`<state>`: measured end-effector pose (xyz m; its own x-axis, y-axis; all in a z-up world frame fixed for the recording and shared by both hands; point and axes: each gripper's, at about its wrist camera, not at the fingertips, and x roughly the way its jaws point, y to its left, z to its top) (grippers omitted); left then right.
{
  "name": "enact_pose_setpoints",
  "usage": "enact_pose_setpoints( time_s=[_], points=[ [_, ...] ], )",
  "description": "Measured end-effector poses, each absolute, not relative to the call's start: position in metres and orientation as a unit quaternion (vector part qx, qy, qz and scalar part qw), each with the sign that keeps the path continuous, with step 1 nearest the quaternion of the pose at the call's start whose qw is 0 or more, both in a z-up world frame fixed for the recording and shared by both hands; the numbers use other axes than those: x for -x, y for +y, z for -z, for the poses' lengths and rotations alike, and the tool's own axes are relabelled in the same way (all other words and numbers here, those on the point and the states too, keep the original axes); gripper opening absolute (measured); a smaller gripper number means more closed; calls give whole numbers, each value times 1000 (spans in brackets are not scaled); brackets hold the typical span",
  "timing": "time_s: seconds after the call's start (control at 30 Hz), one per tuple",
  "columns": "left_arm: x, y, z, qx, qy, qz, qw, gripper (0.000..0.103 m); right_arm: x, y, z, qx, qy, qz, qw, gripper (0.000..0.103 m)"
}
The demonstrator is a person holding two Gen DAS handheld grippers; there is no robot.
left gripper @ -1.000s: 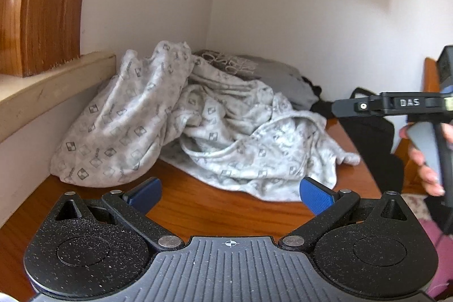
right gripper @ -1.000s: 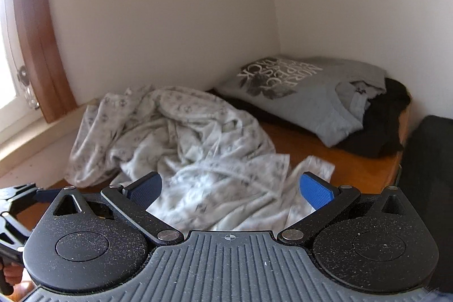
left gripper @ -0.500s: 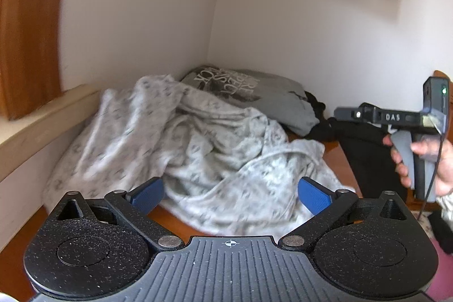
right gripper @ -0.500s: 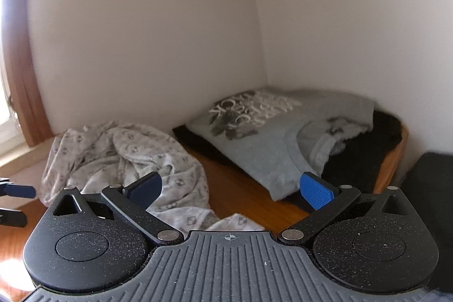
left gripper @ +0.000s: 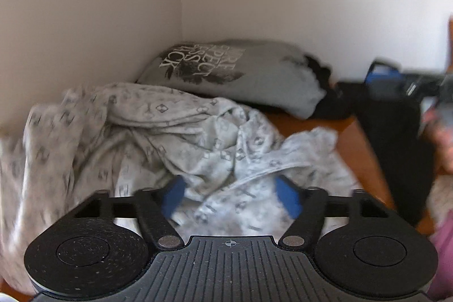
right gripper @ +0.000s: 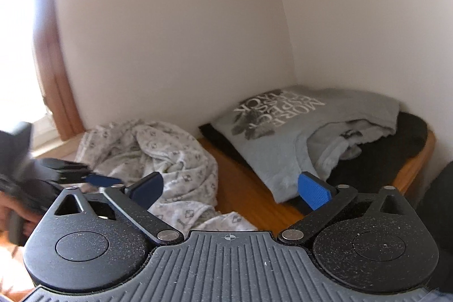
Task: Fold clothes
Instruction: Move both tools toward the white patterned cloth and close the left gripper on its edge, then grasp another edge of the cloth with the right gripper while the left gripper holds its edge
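Patterned garment (left gripper: 181, 137) crumpled on counter (right gripper: 249, 188), long axis left-right, left edge at wall, folded grey shirt (right gripper: 286, 132) far right, bare strip between, left gripper (left gripper: 230, 196) closing over garment fold, not clamped, right gripper (right gripper: 229, 188) apart, closing, empty.

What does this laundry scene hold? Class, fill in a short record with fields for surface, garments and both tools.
surface: wooden table set in a white-walled corner
unfolded garment: patterned white garment, crumpled in a heap
folded garment: grey printed T-shirt, lying on a black garment in the corner
left tool: over the patterned heap, jaws closing, cloth between them, not yet pinched
right tool: jaws closing, nothing gripped
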<state>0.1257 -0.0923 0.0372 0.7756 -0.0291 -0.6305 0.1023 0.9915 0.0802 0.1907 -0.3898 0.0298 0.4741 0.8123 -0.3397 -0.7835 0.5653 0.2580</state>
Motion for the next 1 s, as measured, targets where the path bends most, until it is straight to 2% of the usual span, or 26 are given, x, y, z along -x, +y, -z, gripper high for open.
enact_pose_setpoints(
  time_s=[0.07, 0.13, 0.2, 0.27, 0.4, 0.57, 1.0],
  points=[
    [-132, -97, -34, -66, 340, 43, 937, 72, -193, -392, -29, -31, 221, -472, 853, 78],
    [-137, -100, -34, -71, 345, 54, 934, 61, -193, -393, -28, -19, 220, -471, 854, 69],
    [-139, -105, -36, -78, 348, 50, 933, 24, -194, -393, -24, -9, 222, -467, 856, 69],
    [-139, -109, -42, -80, 346, 52, 933, 9, -195, -393, -20, -2, 227, -462, 857, 69],
    [-122, -104, -73, -60, 296, 43, 952, 5, -191, -391, -6, 7, 241, -458, 856, 69],
    [-97, -83, -114, -33, 235, 4, 971, 5, -182, -377, 10, 12, 260, -470, 843, 69],
    [-52, -46, -113, 17, 232, -11, 973, 4, -150, -308, -5, 42, 217, -532, 817, 69]
  ],
)
